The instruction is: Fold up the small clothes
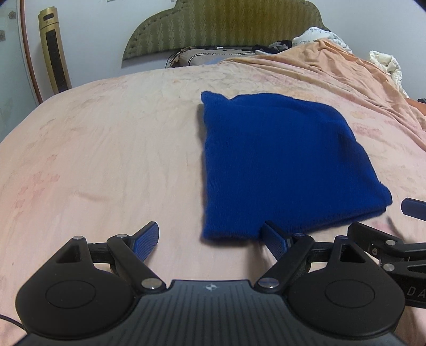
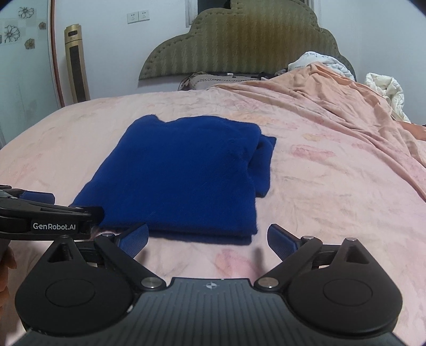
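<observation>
Both grippers, left (image 1: 210, 241) and right (image 2: 207, 238), have fingers apart, holding nothing. Blue knit (image 2: 183, 175) on bed (image 2: 332, 186) looks soft and floppy. Pinch its near corners.

Home bedroom: bed (image 2: 306, 159) (pink sheet), padded headboard (image 2: 239, 45), tower fan (image 2: 77, 64) by wall.

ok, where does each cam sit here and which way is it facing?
Left wrist: on the left gripper, low over the pink bedsheet, facing the green headboard; its open blue-padded fingers show, the folded blue garment lies ahead to the right, the right gripper at the right edge.
Right wrist: on the right gripper, same heading; its open fingers show, the garment straight ahead, the left gripper at the left edge.
Shared: the garment, the bedsheet, the headboard, the gold tower fan.
</observation>
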Motion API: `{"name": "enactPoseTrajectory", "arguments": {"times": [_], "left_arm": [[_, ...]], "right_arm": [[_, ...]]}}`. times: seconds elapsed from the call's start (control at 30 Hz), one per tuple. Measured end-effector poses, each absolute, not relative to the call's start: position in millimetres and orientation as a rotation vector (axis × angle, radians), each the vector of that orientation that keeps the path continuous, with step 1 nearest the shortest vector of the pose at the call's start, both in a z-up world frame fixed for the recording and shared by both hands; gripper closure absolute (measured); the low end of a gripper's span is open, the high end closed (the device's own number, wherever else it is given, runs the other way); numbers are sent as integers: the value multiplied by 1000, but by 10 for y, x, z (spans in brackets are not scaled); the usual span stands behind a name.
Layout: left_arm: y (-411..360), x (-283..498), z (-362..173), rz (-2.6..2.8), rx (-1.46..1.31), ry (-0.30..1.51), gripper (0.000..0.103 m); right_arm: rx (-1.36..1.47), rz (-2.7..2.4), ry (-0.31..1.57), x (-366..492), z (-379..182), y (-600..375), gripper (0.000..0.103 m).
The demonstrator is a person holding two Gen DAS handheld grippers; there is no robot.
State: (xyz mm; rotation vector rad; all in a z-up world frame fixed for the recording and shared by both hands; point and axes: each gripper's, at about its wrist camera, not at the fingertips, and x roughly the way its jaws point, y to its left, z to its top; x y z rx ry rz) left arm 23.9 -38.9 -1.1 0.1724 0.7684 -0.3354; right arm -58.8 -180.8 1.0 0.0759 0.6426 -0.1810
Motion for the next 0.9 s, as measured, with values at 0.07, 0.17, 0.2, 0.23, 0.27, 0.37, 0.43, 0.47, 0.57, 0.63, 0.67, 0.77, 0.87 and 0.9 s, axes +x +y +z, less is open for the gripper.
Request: {"name": "enactPoseTrajectory", "arguments": {"times": [0.07, 0.17, 0.2, 0.23, 0.27, 0.37, 0.43, 0.47, 0.57, 0.63, 0.67, 0.77, 0.87, 0.9], "left_arm": [[-375, 214, -36, -338, 177, 778, 18], [-365, 172, -86, -335, 190, 784, 18], [-357, 156, -97, -334, 190, 781, 18], [-355, 144, -97, -333, 188, 779, 18], [-350, 131, -101, -333, 186, 777, 18], [-339, 108, -101, -331, 182, 771, 18], [-332, 91, -106, -329, 177, 765, 18], [-329, 83, -113, -328, 175, 764, 18], [-322, 60, -128, -323, 167, 758, 18], [-313, 52, -136, -320, 163, 753, 18], [-311, 49, -141, -319, 161, 750, 18], [-314, 38, -170, -311, 164, 738, 13], [-300, 29, -192, -305, 158, 728, 11], [-296, 28, -192, -306, 155, 726, 11]], "right_arm": [[68, -180, 649, -596, -3, -1774, 6], [51, -179, 656, -618, -18, -1715, 5], [45, -180, 658, -631, -24, -1698, 5], [41, -182, 659, -642, -33, -1683, 5], [38, -184, 662, -655, -40, -1672, 5], [32, -190, 668, -693, -70, -1656, 4], [35, -198, 673, -717, -94, -1666, 4], [39, -201, 677, -727, -106, -1679, 4], [51, -208, 682, -757, -129, -1716, 4], [51, -208, 680, -776, -136, -1724, 4], [50, -208, 680, -782, -138, -1727, 4], [54, -204, 676, -794, -150, -1741, 4], [79, -196, 680, -790, -188, -1775, 4], [89, -196, 682, -788, -204, -1789, 4]]}}
